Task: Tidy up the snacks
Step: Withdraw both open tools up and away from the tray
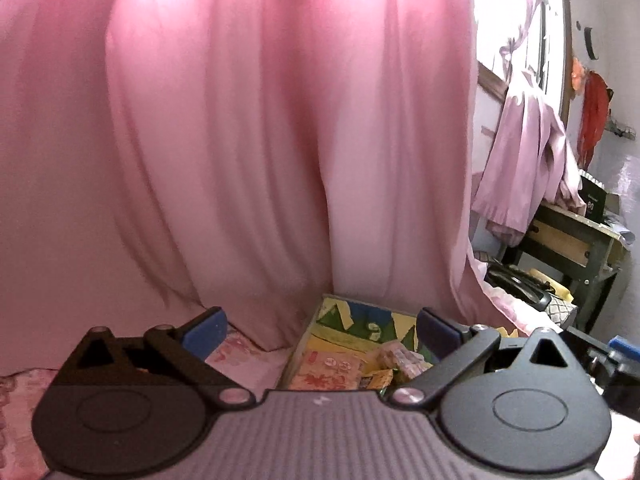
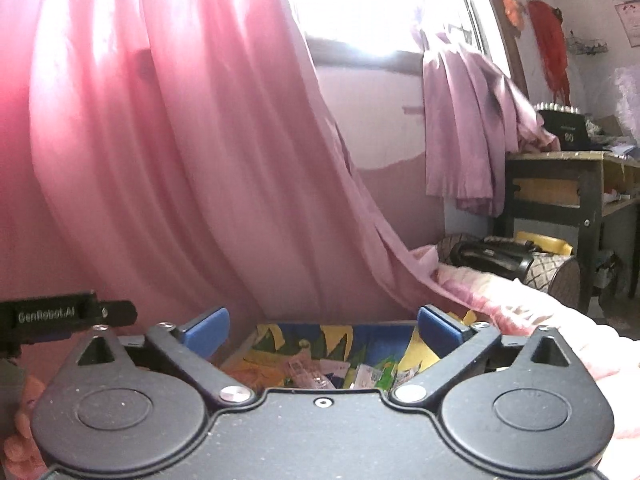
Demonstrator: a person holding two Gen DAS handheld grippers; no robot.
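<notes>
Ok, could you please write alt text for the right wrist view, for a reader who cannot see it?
The right gripper is wide open and empty above a colourful box holding snack packets. A pink curtain fills the background, with a bright window and a dark side table at right. The left gripper shows at the left edge.
</notes>
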